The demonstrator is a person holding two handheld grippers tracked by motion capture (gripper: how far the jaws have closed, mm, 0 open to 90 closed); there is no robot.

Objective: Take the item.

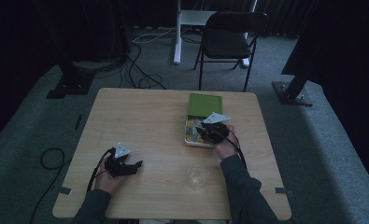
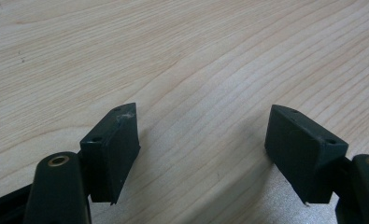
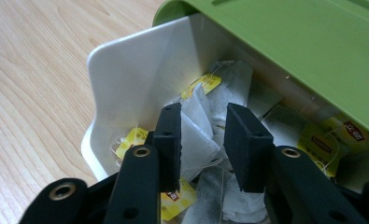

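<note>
A white box (image 3: 126, 60) of several tea bags with yellow tags sits on the right half of the wooden table (image 1: 140, 121). Its green lid (image 3: 289, 42) is folded back on the far side. My right gripper (image 3: 203, 140) reaches down into the box (image 1: 188, 138), open by a narrow gap. One white tea bag (image 3: 198, 123) lies between its jaws, against the left one. My left gripper (image 2: 201, 135) rests low over bare wood near the front left, open wide with nothing between its fingers. In the high view the left gripper (image 1: 136, 164) points right, and the right gripper (image 1: 202, 130) is over the box.
A clear glass cup (image 1: 198, 177) stands near the front edge, just left of the right forearm. Beyond the table a black folding chair (image 1: 229, 39) faces it. Cables (image 1: 51, 158) trail over the grey floor at the left.
</note>
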